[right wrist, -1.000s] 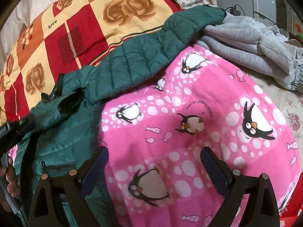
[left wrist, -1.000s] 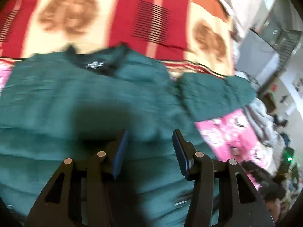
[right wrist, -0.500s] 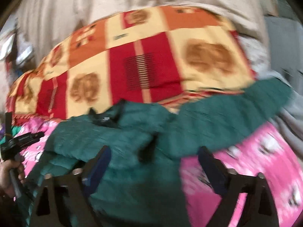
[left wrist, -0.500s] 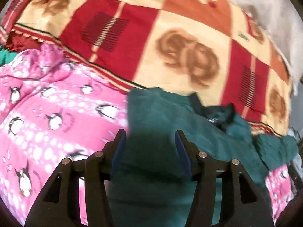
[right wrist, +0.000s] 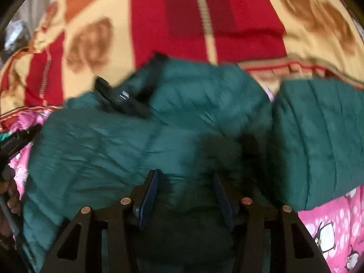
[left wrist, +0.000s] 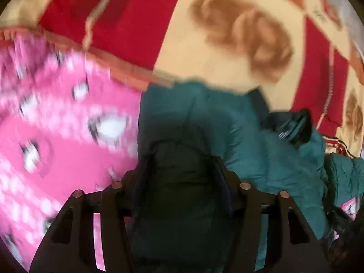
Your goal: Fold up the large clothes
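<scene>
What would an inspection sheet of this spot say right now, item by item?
Surface: pink penguin-print blanket, with a red and cream rose-print blanket behind.
Job's things: green quilted jacket lying spread out, dark collar toward the rose blanket, one sleeve out to the side.
Clutter: nothing seen.
Grippers: left gripper and right gripper both open, fingers astride jacket fabric; contact blurred.
Cables: nothing seen.
Surroundings: blurred; nothing identifiable.
</scene>
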### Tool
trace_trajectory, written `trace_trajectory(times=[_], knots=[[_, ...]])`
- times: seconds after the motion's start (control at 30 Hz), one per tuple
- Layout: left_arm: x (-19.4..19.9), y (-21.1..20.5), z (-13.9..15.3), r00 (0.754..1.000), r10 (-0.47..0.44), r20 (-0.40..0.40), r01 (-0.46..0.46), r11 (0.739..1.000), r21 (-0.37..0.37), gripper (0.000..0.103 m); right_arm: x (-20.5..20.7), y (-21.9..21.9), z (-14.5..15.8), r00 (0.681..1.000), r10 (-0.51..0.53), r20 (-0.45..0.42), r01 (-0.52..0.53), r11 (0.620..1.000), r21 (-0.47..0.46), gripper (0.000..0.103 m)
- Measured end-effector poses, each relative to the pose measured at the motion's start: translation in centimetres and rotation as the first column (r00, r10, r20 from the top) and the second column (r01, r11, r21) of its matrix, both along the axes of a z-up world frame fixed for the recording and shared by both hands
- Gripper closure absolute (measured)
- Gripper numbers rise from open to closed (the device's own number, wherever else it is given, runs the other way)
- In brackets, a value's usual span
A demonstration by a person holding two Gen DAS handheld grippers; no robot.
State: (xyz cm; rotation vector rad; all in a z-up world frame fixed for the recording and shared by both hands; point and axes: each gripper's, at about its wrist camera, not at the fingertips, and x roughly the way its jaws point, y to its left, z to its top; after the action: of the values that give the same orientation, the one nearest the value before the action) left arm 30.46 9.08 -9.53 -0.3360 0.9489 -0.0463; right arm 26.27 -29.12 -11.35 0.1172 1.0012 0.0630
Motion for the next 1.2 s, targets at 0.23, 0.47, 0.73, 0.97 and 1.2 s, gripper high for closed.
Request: trace_trajectory(times=[0.23, 0.47, 0.73, 0.97, 1.2], knots=[[-0.6, 1.3, -1.0, 0.999, 0.029, -0.028, -0.031, 0.997, -0.072, 0.029, 0.2, -0.1, -0.9, 1.000, 0.019, -0.009, -0.019, 1.000, 0.002, 0.055], [-2.4, -0.3, 2.1, 0.996, 0.036, 0.077, -0.041, 0.997, 0.063, 0.029, -0.1, -0.8, -0.4, 0.999, 0.029, 0.014, -0.030, 0.998, 0.056, 0.054], [-10.0, -0.8, 4.1, 0.992, -0.061, 0.107, 0.043, 0.985, 0.165, 0.029, -5.8, -3.8, 5.1, 0.973, -0.073, 0.220, 0.069, 0.997, 0.025, 0.054], [-17.8, 0.0, 3.9, 0.992, -0.091, 0.092, 0.072, 0.979, 0.190, 0.029, -12.0, -15.7, 10.4, 0.937, -0.227, 0.265, 0.236, 0.972, -0.002, 0.054], [-16.1, -0.2, 1.9, 0.996, -0.080, 0.036, 0.065, 0.946, 0.318, 0.029, -14.2, -31.1, 16.9, 0.841, -0.436, 0.320, 0.427, 0.899, 0.102, 0.048]])
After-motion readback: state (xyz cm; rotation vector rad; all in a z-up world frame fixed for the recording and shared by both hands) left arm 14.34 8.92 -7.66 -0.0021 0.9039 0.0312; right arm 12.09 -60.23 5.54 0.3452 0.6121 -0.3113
